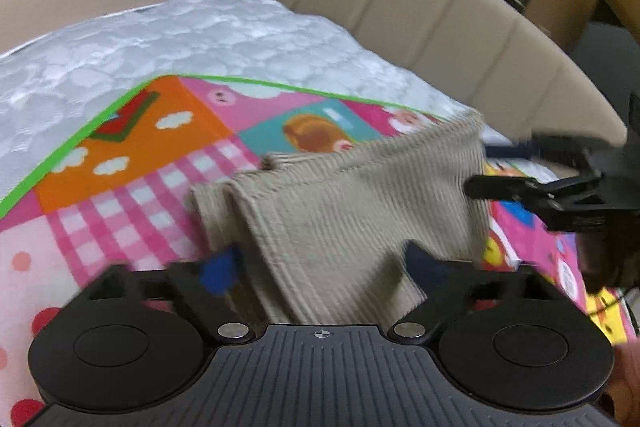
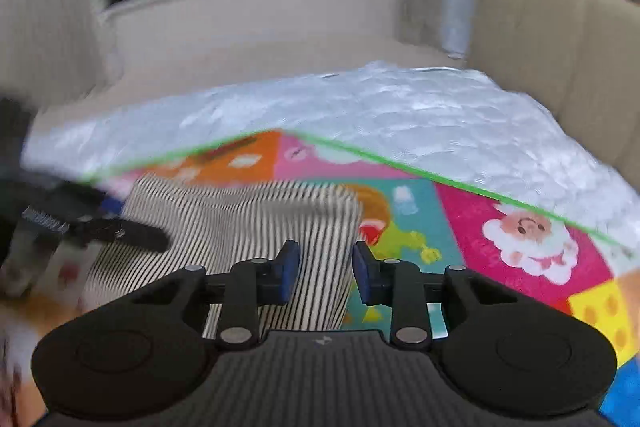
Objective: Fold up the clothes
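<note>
Across most of both views: a bed under a silvery-white quilted cover (image 1: 200,35), backed by a beige padded headboard (image 1: 440,27). On top of the cover, a bright cartoon-printed play mat with a green border (image 1: 120,195).

In the middle of the mat, a beige ribbed corduroy garment (image 1: 340,211), already doubled into a thick wad, with stacked layers showing at its left edge and a stitched seam running along the upper part. Looks like mid-fold: probably the pause between one fold and the next, or a last tidying of the bundle.

Left gripper (image 1: 320,261): spread wide, straddling the near end of the garment, cloth bunched between the fingers but not pinched. Cannot tell whether the pads touch the fabric.

Right gripper (image 2: 325,263): partly parted, blue pads (image 2: 290,267) with a clear gap, poised over the right edge of the garment and clamping nothing. From the left wrist camera, seen just beside that edge.

Next, in all likelihood: close on a free edge, catch every layer, lift and carry it over evenly. Thick ribbed cloth, so apt to spring back unless pressed flat.

Heavy motion blur in the right wrist view; finer detail unreadable.
</note>
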Available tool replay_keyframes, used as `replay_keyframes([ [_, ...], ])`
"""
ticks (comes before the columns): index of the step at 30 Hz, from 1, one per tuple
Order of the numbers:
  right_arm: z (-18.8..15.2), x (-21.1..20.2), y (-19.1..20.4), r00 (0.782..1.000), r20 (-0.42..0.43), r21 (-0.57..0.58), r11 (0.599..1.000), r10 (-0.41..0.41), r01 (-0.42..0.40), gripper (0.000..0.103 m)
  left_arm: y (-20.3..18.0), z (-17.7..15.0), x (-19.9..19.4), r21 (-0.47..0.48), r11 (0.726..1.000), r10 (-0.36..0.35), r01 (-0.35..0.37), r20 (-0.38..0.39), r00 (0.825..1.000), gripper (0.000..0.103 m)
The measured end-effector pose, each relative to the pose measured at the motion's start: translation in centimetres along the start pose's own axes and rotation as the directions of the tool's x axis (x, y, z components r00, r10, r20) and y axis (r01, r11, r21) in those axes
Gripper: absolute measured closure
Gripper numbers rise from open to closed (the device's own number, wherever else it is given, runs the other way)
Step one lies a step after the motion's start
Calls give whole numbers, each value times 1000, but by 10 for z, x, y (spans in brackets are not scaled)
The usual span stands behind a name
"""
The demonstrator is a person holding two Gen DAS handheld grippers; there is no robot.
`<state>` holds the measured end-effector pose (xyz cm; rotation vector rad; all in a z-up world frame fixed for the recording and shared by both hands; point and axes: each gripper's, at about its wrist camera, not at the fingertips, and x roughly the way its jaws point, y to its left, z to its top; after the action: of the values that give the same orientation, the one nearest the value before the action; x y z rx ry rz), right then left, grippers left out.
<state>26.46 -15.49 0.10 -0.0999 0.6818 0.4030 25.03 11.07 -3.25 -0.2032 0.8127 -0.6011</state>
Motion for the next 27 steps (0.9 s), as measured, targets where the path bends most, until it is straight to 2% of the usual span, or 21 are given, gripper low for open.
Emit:
replay_keyframes([
  [2,-5,30,-7,998,-45,34,998,-54,55,74,8,7,4,-47,998,46,-45,27,999,38],
  [5,-19,63,-12,989,-101,50,992,-112,118,74,22,17,14,-108,985,141,-136,46,989,40],
  [9,-23,53,-7,988,-67,33,989,-140,142,66,29,18,25,-92,983,166,-162,33,986,39],
  [12,-17,38,2,986,-43,-3,987,-162,162,65,32,18,28,-83,983,168,-165,29,985,36],
  [15,-4,16,13,995,46,13,996,-93,93,54,34,17,28,-90,982,167,-165,24,986,33],
  [17,2,3,20,995,101,31,999,-18,15,53,35,16,28,-95,982,167,-164,21,986,30],
  [18,3,1,25,994,103,38,999,31,-35,52,36,15,28,-97,982,167,-164,19,986,30],
  [20,-1,7,37,995,65,27,997,71,-73,51,37,14,29,-102,981,167,-164,16,986,29],
  [23,-24,41,50,1000,-29,0,1000,8,-8,47,38,14,28,-111,980,166,-163,19,986,28],
  [25,-32,51,53,1000,6,2,1000,-15,15,41,39,13,28,-121,980,164,-160,22,986,28],
  [27,-27,54,55,999,-5,14,999,-33,33,41,39,13,27,-126,978,172,-168,23,985,30],
])
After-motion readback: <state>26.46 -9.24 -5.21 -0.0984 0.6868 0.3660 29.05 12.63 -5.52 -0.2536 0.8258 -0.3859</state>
